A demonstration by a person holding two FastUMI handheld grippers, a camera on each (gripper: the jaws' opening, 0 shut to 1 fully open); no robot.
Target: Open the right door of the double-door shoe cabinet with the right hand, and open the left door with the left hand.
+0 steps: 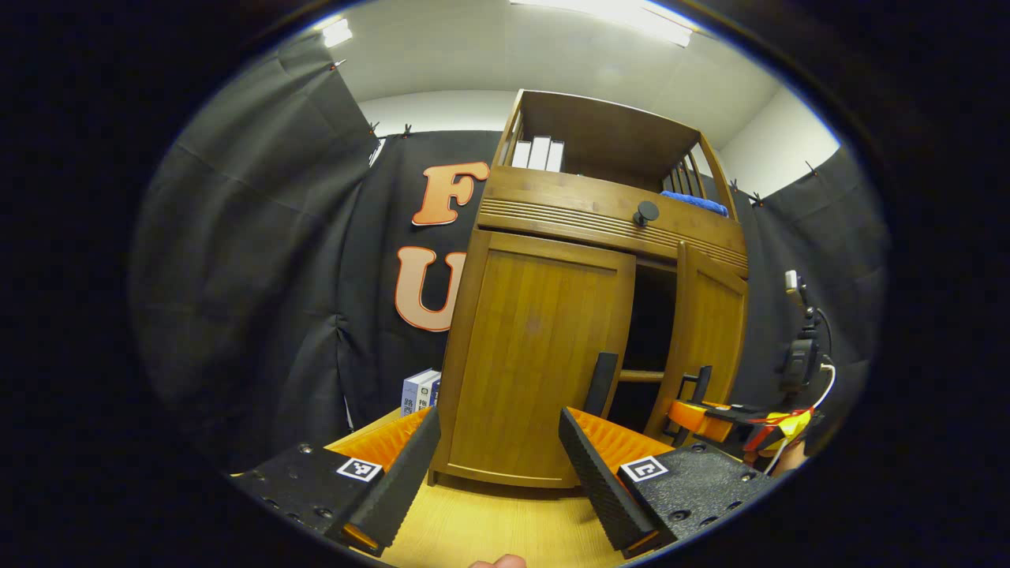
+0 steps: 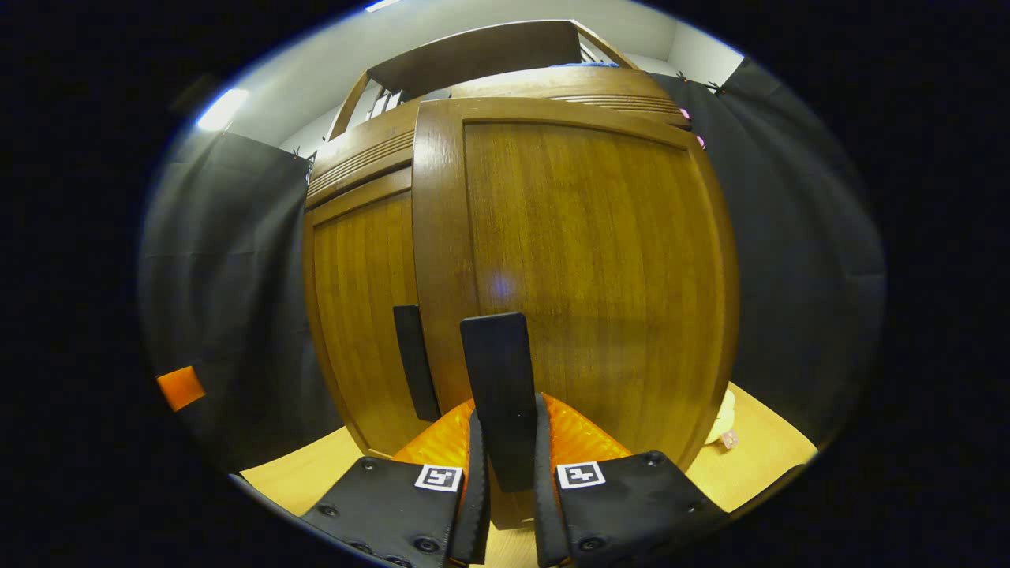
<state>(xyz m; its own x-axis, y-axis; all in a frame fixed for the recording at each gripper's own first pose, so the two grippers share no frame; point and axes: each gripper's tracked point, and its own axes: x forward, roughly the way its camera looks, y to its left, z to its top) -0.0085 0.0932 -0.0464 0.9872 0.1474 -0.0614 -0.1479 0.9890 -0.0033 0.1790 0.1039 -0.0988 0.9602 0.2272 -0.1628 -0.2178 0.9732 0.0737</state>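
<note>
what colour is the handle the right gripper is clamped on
Black handle, best seen in the right gripper view.

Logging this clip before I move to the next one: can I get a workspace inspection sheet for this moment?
Surface: light wood top under the cabinet.
Job's things: shoe cabinet; right door swung partly open, dark gap beside it; left door closed, its black handle untouched.
Clutter: small boxes beside the cabinet; white binders and blue cloth on its upper shelf.
Grippers: right gripper shut on the right door's handle; left gripper open, short of the left door.
Cables: white cable at a mounted device.
Surroundings: black cloth walls, ceiling lights.
</note>
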